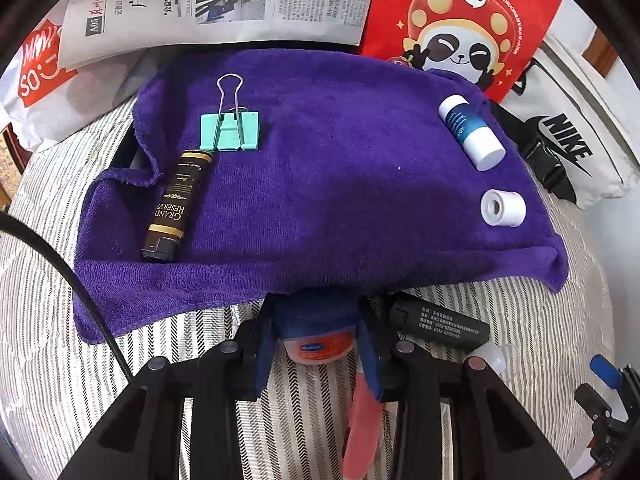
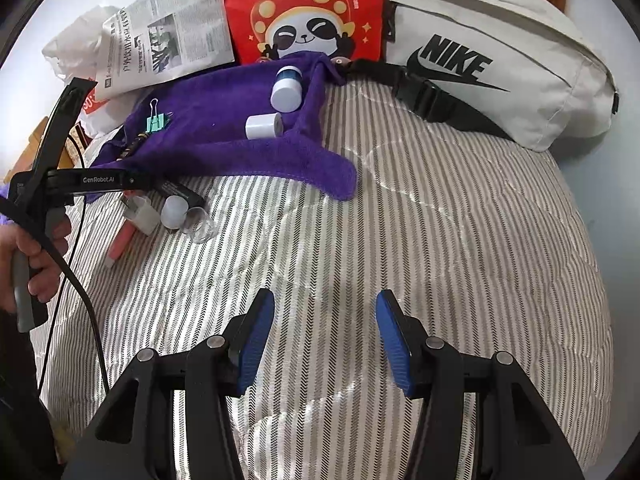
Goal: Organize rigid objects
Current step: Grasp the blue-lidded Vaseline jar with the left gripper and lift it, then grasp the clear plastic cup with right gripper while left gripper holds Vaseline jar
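Observation:
My left gripper (image 1: 316, 346) is shut on a small jar (image 1: 316, 344) with a blue lid and an orange label, low over the striped bedding at the near edge of the purple towel (image 1: 320, 200). On the towel lie a mint binder clip (image 1: 230, 130), a brown tube (image 1: 176, 204), a blue-and-white tube (image 1: 472, 132) and a white roll (image 1: 503, 208). A black tube (image 1: 440, 324) and a pink stick (image 1: 360, 428) lie beside the jar. My right gripper (image 2: 324, 320) hangs open over bare bedding, nothing between its blue pads (image 2: 256, 340).
A red panda bag (image 1: 460, 28), a newspaper (image 1: 220, 0) and a white Nike pouch (image 2: 500, 60) line the far side. A white cap (image 2: 174, 210) and a clear cap (image 2: 202, 222) lie near the towel's front. A hand (image 2: 36, 256) holds the left tool; its cable (image 2: 92, 320) trails down.

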`<state>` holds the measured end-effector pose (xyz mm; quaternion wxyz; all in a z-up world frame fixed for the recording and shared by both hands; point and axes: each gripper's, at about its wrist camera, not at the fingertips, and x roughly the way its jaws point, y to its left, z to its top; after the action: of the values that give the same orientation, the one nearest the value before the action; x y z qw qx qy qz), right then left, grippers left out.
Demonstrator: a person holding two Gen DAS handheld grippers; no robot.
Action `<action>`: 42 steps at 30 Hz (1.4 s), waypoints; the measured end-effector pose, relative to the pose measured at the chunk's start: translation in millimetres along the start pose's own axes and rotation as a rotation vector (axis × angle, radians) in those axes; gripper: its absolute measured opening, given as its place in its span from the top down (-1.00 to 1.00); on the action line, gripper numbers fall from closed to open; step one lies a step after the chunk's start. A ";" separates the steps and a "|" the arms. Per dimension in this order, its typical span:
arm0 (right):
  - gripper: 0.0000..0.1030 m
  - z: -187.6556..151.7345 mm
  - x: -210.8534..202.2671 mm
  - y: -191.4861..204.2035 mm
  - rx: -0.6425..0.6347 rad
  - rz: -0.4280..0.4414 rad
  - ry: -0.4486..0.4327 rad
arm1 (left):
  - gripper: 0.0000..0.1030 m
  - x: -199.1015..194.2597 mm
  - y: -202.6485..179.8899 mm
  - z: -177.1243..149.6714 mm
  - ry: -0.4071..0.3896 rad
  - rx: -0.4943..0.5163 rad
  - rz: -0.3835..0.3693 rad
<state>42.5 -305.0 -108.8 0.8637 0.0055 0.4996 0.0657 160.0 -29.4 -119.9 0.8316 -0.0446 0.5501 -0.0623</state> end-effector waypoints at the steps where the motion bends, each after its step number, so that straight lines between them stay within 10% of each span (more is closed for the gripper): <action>1: -0.02 -0.3 0.8 1.3 -0.001 0.001 0.002 | 0.33 -1.1 1.9 -0.6 0.000 0.001 -0.006; 18: -0.02 20.9 29.9 46.4 -0.030 0.090 -0.016 | 0.33 -45.7 74.1 -40.3 -0.022 -0.009 0.077; 34: 0.04 27.9 60.7 100.7 -0.196 0.038 -0.058 | 0.33 -45.6 89.0 -59.8 -0.033 -0.033 0.004; 38: 0.48 36.3 63.9 103.5 -0.187 0.032 -0.061 | 0.33 -44.6 90.4 -58.5 -0.037 -0.028 -0.005; 42: 0.48 38.8 63.2 97.7 -0.174 0.037 -0.039 | 0.33 -44.9 91.4 -58.4 -0.044 -0.027 -0.008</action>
<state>96.6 -198.4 -136.6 0.8692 -0.0593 0.4747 0.1246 93.9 67.5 -115.0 0.8425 -0.0594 0.5323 -0.0572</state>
